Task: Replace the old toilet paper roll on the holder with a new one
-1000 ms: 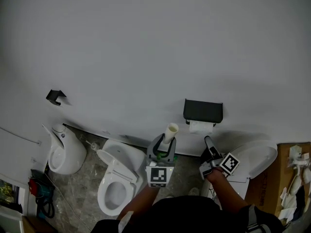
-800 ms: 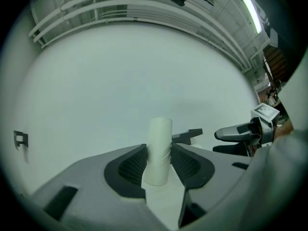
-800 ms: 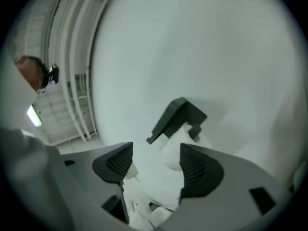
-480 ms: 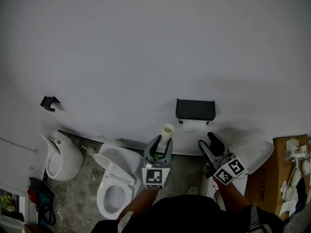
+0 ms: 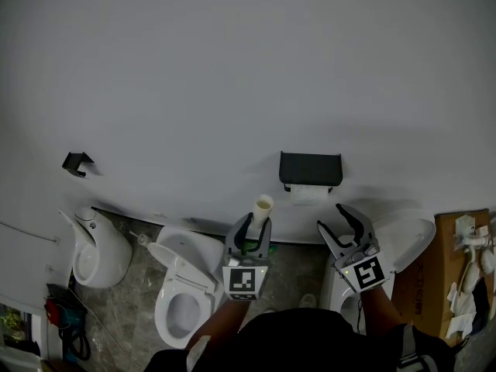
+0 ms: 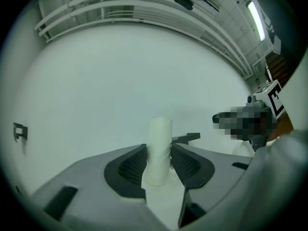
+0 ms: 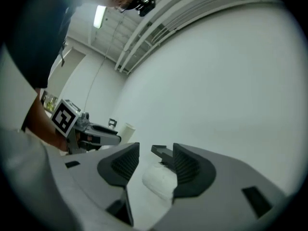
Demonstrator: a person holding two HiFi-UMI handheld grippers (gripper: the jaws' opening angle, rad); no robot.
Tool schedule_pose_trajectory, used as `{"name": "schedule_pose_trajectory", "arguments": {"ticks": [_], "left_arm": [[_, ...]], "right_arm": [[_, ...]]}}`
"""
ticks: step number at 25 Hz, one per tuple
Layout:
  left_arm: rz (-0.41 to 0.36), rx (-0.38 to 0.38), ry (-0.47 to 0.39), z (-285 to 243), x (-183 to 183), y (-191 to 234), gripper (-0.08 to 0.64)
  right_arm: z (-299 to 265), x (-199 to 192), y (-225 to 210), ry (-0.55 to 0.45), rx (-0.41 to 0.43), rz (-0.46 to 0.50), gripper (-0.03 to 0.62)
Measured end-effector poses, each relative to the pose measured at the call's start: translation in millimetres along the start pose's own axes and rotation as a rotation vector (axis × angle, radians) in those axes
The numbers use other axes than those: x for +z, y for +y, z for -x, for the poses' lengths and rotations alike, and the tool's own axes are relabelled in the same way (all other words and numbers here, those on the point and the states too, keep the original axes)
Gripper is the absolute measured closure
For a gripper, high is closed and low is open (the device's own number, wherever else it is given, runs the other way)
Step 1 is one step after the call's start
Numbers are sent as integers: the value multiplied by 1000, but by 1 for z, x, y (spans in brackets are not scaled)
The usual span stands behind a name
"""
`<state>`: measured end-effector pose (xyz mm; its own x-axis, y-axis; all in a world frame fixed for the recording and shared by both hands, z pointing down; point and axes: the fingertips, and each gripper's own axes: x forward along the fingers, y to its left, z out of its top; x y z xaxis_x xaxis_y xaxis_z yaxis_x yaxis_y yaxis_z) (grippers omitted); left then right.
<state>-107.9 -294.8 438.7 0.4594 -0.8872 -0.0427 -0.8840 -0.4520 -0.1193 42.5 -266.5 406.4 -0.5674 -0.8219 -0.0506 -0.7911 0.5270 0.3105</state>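
A black holder (image 5: 310, 169) hangs on the white wall with a white paper roll (image 5: 310, 194) under it. My left gripper (image 5: 249, 237) is shut on an empty cardboard tube (image 5: 263, 208), which stands upright between its pads (image 6: 131, 166) left of the holder. My right gripper (image 5: 346, 225) is below and right of the roll, and its jaws are closing with nothing pressed between them. In the right gripper view the roll (image 7: 161, 179) lies ahead of the jaws, under the holder (image 7: 161, 151), and is not gripped.
A toilet (image 5: 186, 285) with its seat up stands low left, with a white urinal-like fixture (image 5: 97, 242) further left. Another toilet lid (image 5: 403, 242) is right of my right gripper. A cardboard box (image 5: 465, 262) sits at the right edge. A black hook (image 5: 76, 162) is on the wall.
My right gripper has risen and rolled, so both jaws now show side by side, and they have narrowed. The left gripper has kept still with the tube.
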Motion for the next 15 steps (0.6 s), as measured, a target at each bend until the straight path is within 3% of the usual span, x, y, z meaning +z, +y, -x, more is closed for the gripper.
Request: {"name": "schedule_pose_trajectory", "arguments": {"ticks": [3,8,15], "left_arm": [[11,5,-6,2,1,1,402],[18,30,-14,5,4,9,402],[12,45,-17,9,5,15,402]], "right_arm": [[-1,5,1,25,-14,86,380],[-2,8,-1,13,-35,47,422],[1,10,-9,3,-87,51,589]]}}
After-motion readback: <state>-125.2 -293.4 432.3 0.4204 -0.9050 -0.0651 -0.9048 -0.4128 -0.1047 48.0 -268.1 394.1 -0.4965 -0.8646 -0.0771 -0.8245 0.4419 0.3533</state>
